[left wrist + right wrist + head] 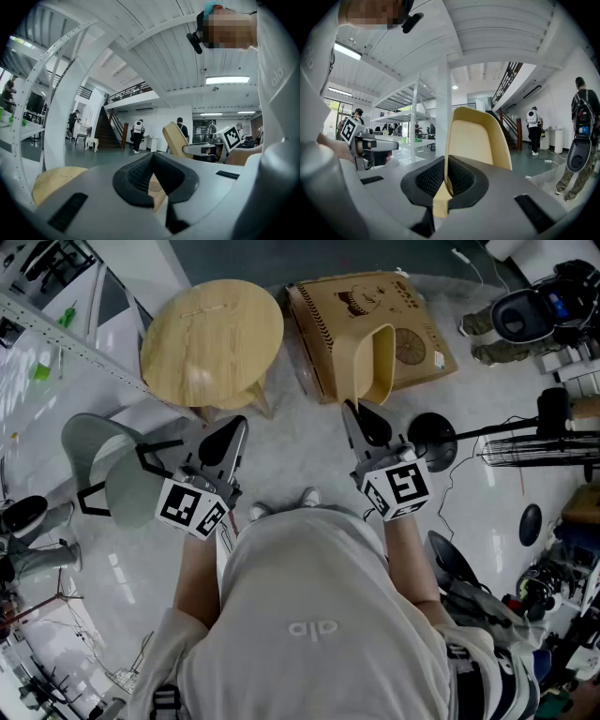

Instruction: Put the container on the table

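A tan plastic container [377, 360] hangs in the air over a cardboard box, its thin rim pinched between the pads of my right gripper [352, 411]. In the right gripper view the container [476, 140] rises upright from the shut jaws of the right gripper [447, 177]. A round wooden table [212, 339] stands to the left of the container, apart from it. My left gripper [238, 427] hovers near the table's front edge, jaws together with nothing in them. The left gripper view shows the table top [56, 180] low at the left and the container [175, 138] further right.
The flat cardboard box [412, 326] lies on the floor beside the table. A grey chair [111, 463] stands at the left. A black round stand base [433, 439] and cables sit at the right. White shelving [37, 324] runs along the left. People walk far off.
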Demonstrator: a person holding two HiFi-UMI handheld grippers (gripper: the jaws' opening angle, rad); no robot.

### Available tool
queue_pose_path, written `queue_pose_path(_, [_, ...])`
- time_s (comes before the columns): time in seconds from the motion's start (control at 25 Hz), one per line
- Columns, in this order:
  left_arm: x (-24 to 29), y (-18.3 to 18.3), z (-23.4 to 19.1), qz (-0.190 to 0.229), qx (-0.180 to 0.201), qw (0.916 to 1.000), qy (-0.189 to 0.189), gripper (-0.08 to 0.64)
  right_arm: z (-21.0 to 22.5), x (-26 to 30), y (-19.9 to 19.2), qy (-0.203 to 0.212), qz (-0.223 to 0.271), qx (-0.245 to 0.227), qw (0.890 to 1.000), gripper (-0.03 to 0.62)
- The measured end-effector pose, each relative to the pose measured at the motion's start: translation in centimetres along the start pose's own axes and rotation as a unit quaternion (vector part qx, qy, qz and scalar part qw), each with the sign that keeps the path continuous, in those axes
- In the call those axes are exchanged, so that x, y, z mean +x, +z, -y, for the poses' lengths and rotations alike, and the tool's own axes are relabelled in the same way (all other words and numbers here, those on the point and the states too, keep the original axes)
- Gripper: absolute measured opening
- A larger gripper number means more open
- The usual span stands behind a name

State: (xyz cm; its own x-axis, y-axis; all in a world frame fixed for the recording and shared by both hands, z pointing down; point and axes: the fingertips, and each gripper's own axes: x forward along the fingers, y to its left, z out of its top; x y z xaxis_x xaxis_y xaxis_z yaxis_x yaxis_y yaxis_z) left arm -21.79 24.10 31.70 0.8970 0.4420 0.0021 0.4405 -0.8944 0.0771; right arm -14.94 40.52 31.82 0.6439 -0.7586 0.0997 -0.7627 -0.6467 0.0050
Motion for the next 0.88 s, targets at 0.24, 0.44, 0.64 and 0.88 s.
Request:
queue_pose_path(0.24, [3.4,-0.7,0.7,-0.004,0.001,1.0000,0.001,0.015,2.8,0.4,-0.5,0.007,0.004,0.010,1.000,0.035])
queue_pose_path(0.44, [5.7,-1.3,1.7,-0.013,0.000,0.9999,0.007,0.015,5.3,-0.2,-0.4,0.016,0.015,0.024,0.999,0.035])
queue_pose_path(0.64, [7.5,-2.2,1.8,-0.025,0.002,0.9997,0.009,0.015,7.2,0.6,-0.8,0.022,0.007,0.025,0.999,0.037])
queue_pose_path(0.88, [9.4,-3.3,-1.4,-0.026,-0.011,0.9995,0.012,0.015,8.4,4.1,-1.9,0.021,-0.007,0.025,0.999,0.037])
